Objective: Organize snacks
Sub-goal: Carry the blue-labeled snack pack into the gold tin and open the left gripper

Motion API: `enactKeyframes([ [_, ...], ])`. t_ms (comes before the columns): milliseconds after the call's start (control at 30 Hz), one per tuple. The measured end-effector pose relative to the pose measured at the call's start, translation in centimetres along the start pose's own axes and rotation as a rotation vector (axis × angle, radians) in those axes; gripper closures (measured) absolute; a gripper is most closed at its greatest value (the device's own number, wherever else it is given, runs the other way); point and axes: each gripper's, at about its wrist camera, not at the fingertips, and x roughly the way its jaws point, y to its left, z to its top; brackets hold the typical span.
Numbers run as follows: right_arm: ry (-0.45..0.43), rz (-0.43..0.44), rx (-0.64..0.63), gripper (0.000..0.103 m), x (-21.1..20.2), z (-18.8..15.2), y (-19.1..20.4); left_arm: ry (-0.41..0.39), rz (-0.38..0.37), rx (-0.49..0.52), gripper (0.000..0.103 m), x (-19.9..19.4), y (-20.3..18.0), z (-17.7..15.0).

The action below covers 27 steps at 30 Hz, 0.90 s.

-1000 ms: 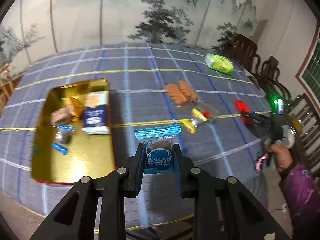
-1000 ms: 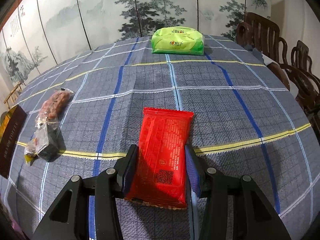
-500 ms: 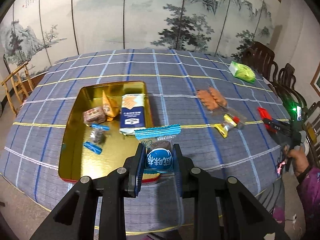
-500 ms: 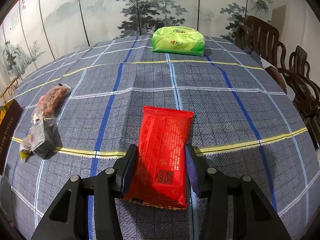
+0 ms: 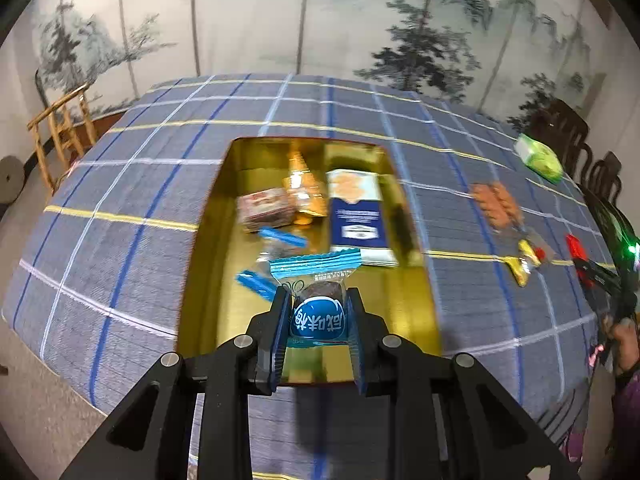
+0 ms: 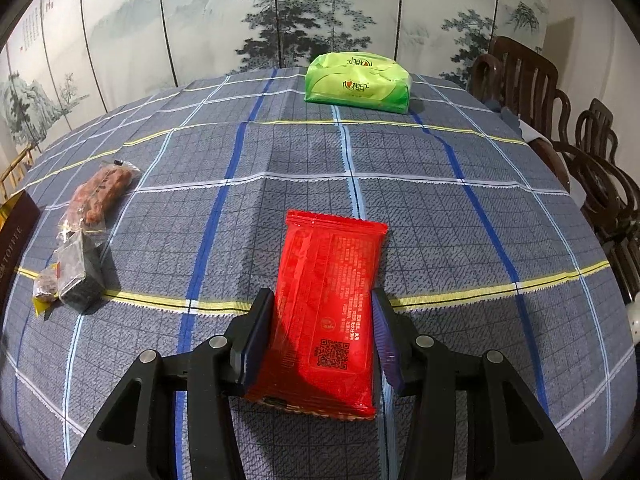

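Observation:
My left gripper (image 5: 318, 322) is shut on a small blue-wrapped snack (image 5: 318, 312) and holds it above the near end of a gold tin tray (image 5: 412, 300). The tray holds a blue-and-white packet (image 5: 358, 220), a reddish packet (image 5: 264, 208), an orange packet (image 5: 304, 184) and small blue-wrapped sweets (image 5: 280, 236). My right gripper (image 6: 322, 336) is shut on a red snack packet (image 6: 330, 308), held over the checked tablecloth (image 6: 440, 220). It also shows at the far right of the left wrist view (image 5: 576, 246).
A bag of reddish snacks (image 6: 100, 192), a dark packet (image 6: 78, 276) and a yellow-wrapped sweet (image 6: 42, 300) lie left of the red packet. A green tissue pack (image 6: 358, 84) sits at the table's far edge. Dark wooden chairs (image 6: 560, 120) stand on the right, and a bamboo chair (image 5: 60, 128) on the left.
My left gripper has swung left with the blue snack, from over the cloth to over the gold tray. My right gripper has barely moved with the red packet.

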Motion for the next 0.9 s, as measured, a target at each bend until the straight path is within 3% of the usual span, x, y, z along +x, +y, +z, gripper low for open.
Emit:
enactKeyframes([
  [167,0.0,0.003,0.002,0.054,0.0,0.0,0.0,0.013,0.013,-0.013,0.08,1.2,1.2,0.4],
  [900,0.0,0.004,0.001,0.053,0.0,0.0,0.0,0.053,-0.009,0.073,0.079,5.4,-1.5,1.1],
])
